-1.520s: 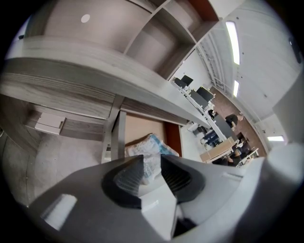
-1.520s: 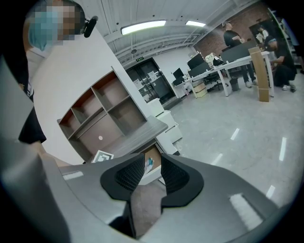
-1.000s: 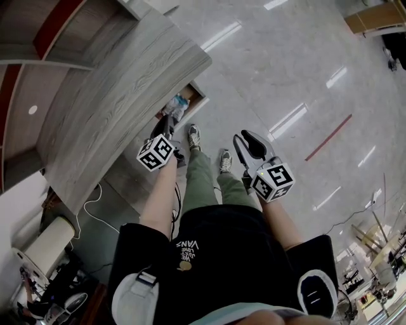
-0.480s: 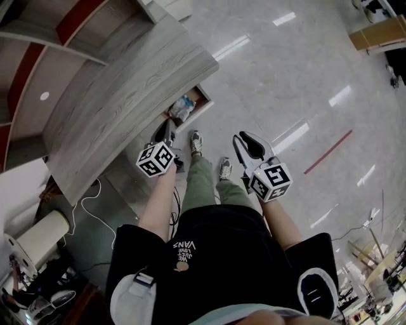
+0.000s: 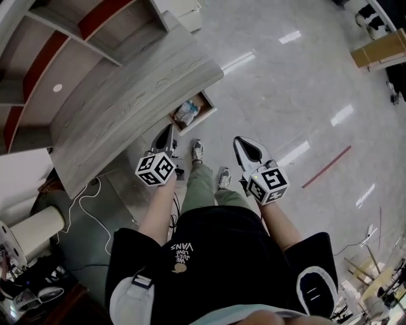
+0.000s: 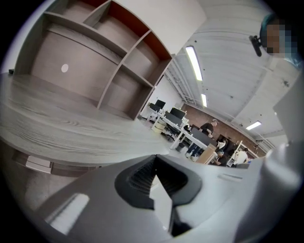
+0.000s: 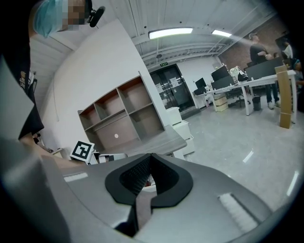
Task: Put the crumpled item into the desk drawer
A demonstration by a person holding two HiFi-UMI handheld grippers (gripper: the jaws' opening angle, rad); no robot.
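The crumpled item (image 5: 186, 113), a pale bluish-white wad, lies inside the open desk drawer (image 5: 202, 101) under the curved grey wood desk top (image 5: 127, 108). My left gripper (image 5: 169, 129) is shut with nothing in it and hangs near the desk edge, above and short of the drawer. In its own view the left gripper (image 6: 154, 159) points over the desk top (image 6: 71, 133). My right gripper (image 5: 242, 141) is shut and holds nothing, out over the floor to the right. In the right gripper view the right gripper (image 7: 151, 156) faces the desk (image 7: 164, 137).
A shelf unit (image 5: 76, 38) stands behind the desk, with a white cabinet (image 5: 187, 14) at its end. A white cable (image 5: 85, 197) trails on the floor at left beside a pale cylinder (image 5: 35, 228). The person's shoes (image 5: 197, 151) stand before the drawer. Far desks with people (image 7: 256, 71).
The view has drifted so the desk and drawer sit a little farther off and more of the shelf shows. Both grippers stay shut and hold about the same place.
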